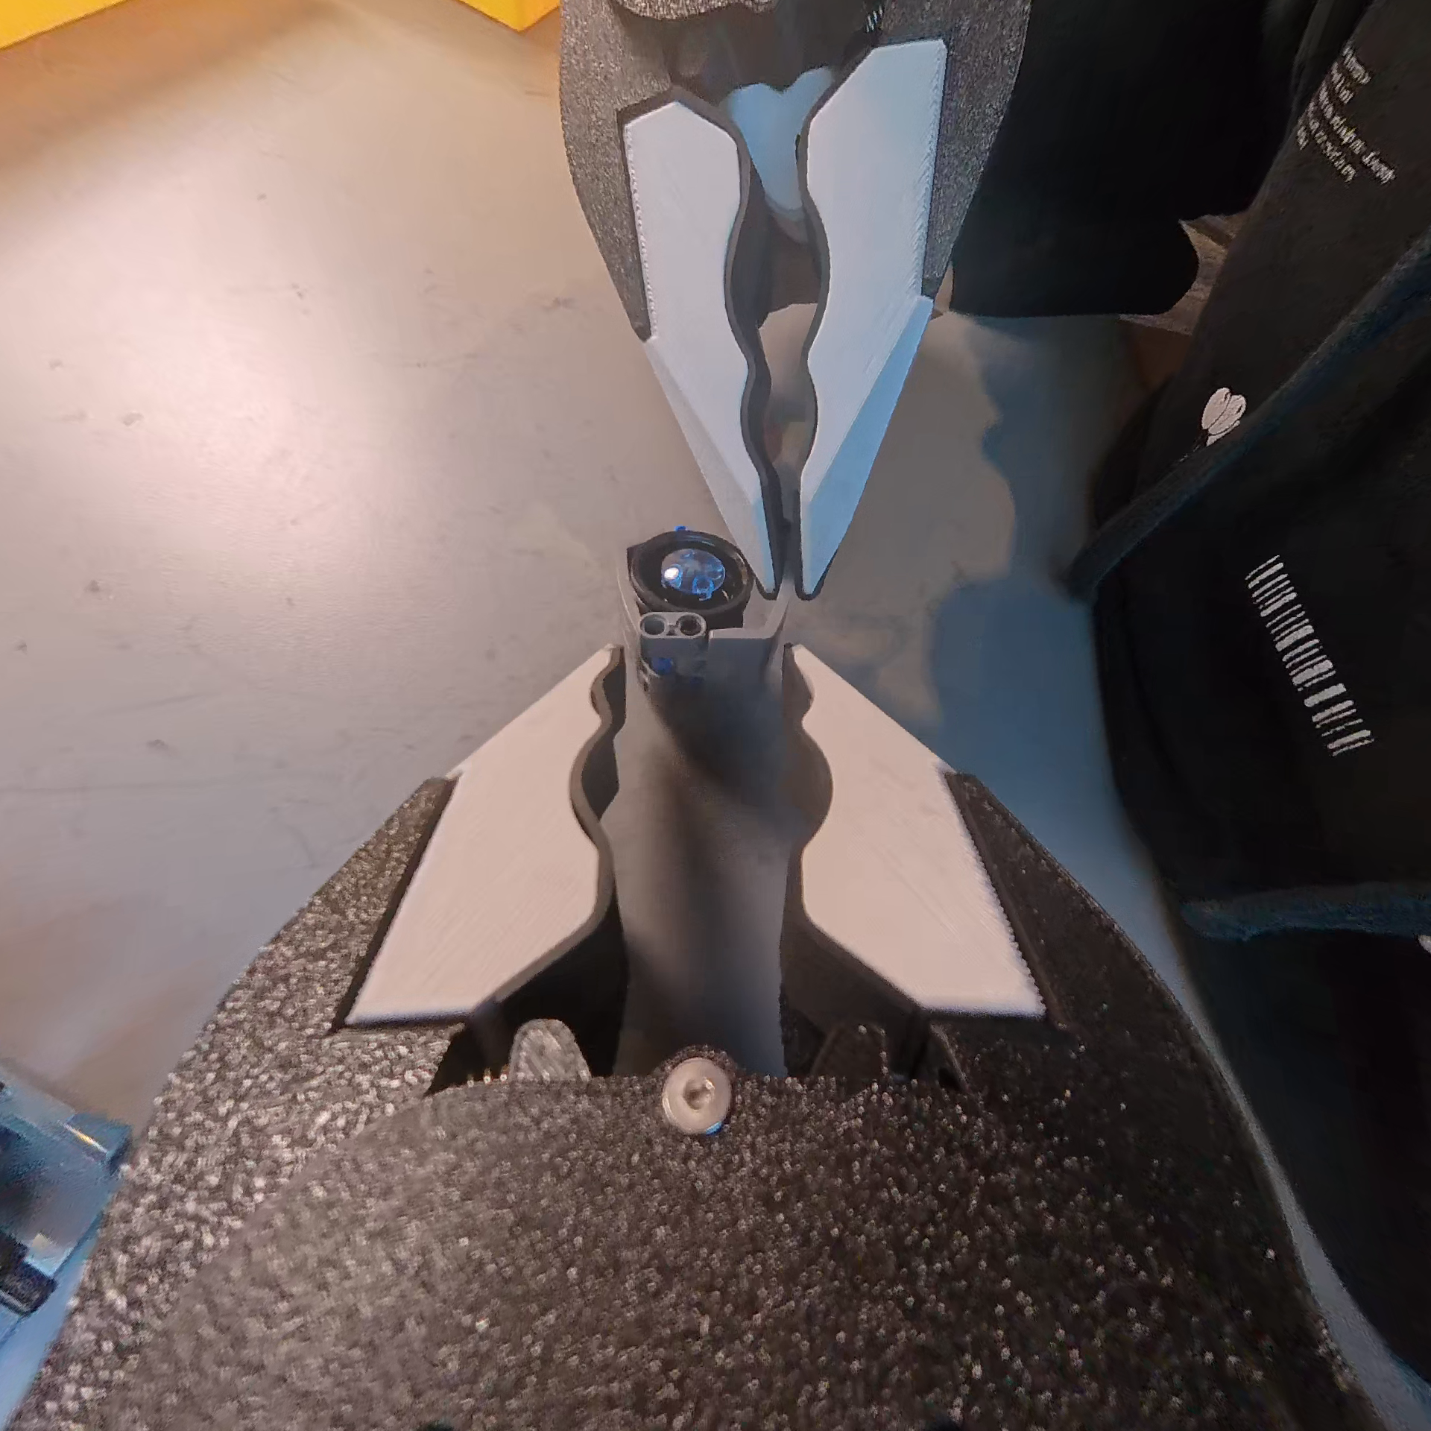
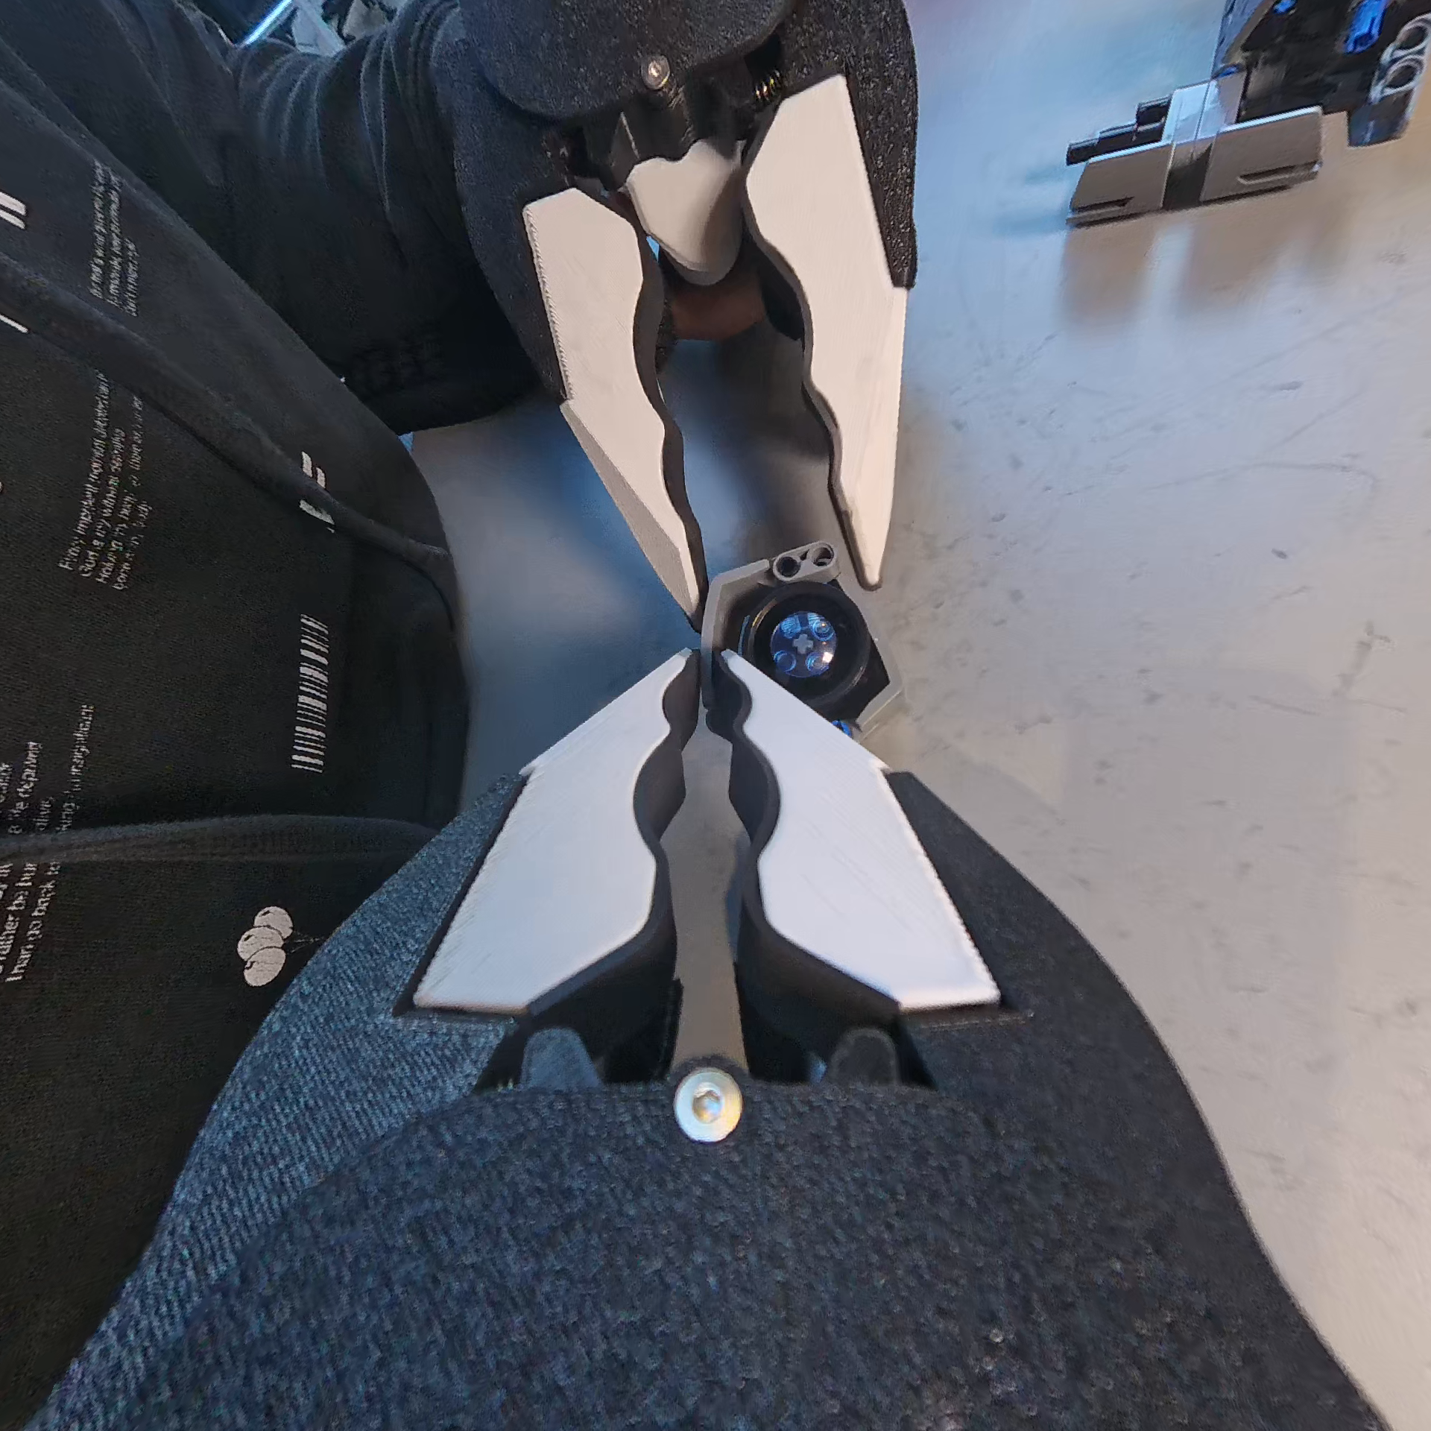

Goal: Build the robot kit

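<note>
Left wrist view: small grey-and-black toy-brick assembly with a round black housing and blue translucent lens [image 1: 691,588] sits between my 2 tools, above the pale table [image 1: 310,387]. My left gripper [image 1: 701,658] clamps its grey base. My right gripper [image 2: 706,664], fingers nearly together, pinches its thin grey edge. Black printed fabric [image 2: 155,619] lies beside; another grey brick build [image 2: 1208,147] stands well apart.
</note>
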Available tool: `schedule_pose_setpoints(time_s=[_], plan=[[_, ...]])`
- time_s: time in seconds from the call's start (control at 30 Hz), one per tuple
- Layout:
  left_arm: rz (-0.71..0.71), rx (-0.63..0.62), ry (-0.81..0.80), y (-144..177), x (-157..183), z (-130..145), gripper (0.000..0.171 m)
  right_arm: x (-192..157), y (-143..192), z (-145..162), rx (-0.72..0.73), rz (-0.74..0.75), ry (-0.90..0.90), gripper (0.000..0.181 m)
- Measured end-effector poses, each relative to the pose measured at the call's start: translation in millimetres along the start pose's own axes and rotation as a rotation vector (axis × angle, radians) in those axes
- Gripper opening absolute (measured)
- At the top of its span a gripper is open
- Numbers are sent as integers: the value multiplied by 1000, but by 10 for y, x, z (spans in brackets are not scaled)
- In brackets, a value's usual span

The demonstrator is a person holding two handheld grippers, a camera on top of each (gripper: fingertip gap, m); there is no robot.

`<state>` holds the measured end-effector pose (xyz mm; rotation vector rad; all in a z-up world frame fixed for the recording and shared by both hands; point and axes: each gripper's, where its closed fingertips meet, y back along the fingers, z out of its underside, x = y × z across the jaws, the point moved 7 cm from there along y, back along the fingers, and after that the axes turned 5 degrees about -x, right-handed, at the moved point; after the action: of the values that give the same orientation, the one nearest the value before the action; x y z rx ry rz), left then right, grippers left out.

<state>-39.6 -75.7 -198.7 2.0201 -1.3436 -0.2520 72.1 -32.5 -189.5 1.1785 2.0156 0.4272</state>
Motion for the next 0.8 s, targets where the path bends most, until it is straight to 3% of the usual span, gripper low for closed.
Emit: schedule_pose_setpoints(time_s=[0.47,0.8], plan=[[-51,-51,-53,-29,46,11,34,-14,-17,6,-7,-22,-6,2],[-50,-60,-61,-42,67,21,32,-80,168,58,61,70,131,14]])
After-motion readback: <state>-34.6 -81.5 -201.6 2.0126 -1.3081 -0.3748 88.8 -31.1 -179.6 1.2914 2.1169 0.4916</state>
